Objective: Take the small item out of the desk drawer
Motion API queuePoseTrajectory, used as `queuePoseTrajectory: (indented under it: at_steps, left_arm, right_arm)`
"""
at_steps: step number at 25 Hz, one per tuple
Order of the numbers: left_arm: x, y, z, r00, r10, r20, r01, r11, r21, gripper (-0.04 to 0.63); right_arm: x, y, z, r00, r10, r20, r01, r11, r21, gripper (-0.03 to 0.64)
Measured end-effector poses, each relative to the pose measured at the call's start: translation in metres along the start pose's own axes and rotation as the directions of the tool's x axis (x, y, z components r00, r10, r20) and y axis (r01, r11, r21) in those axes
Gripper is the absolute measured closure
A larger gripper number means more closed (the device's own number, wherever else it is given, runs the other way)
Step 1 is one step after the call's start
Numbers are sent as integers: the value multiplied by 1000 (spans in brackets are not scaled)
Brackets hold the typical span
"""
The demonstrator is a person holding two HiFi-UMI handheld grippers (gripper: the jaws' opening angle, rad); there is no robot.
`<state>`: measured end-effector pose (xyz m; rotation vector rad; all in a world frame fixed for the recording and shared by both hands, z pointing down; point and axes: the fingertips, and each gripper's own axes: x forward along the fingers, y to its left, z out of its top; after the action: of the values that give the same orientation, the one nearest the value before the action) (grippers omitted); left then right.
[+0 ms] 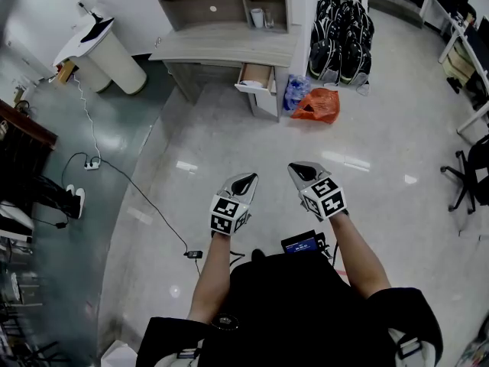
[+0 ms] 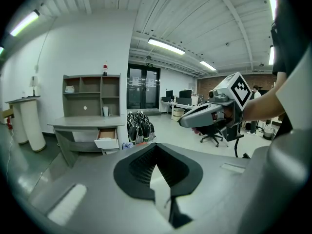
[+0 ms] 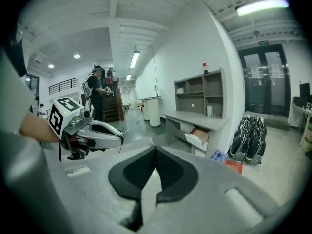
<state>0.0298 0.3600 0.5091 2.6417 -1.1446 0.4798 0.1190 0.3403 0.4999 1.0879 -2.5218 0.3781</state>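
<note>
Well ahead of the left gripper [image 1: 246,180] and right gripper [image 1: 299,170], both closed and empty, a grey bench [image 1: 221,44] has its white-fronted drawer [image 1: 255,87] open.

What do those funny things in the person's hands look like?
Both the left gripper and right gripper are grey-and-white pointed shells with black inner pads. Each carries a white cube with black square markers. The person wears a black short-sleeved top.

Bright, even light pours from the ceiling tubes [image 2: 165,46]. White glare spots dot the glossy floor [image 1: 382,128]. Heavy fisheye bending, with dark corners in both gripper views.
</note>
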Motion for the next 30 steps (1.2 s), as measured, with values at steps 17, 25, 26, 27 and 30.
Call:
queuePoseTrajectory:
  at_steps: [17,25,26,27,30]
  left_arm:
    - [39,-24,9,998,59,-17,-60,998,-20,594]
    - [55,-17,8,998,49,-25,-50,998,-25,594]
    - [57,-15,8,999,47,-27,-48,999,-27,594]
    - [59,-12,8,999,44,-28,-45,999,-27,594]
    - [65,-3,9,999,38,-26,-39,999,-29,594]
  right_arm:
    - [-13,-51,-19,998,56,-12,-56,998,26,614]
    - [-5,-67,-20,999,50,-18,-49,998,40,614]
    - [-3,-68,-19,999,48,-20,-47,998,40,614]
    - [-2,-70,-19,999,45,-21,-44,998,40,614]
    - [6,-74,-17,999,36,-27,-35,999,41,614]
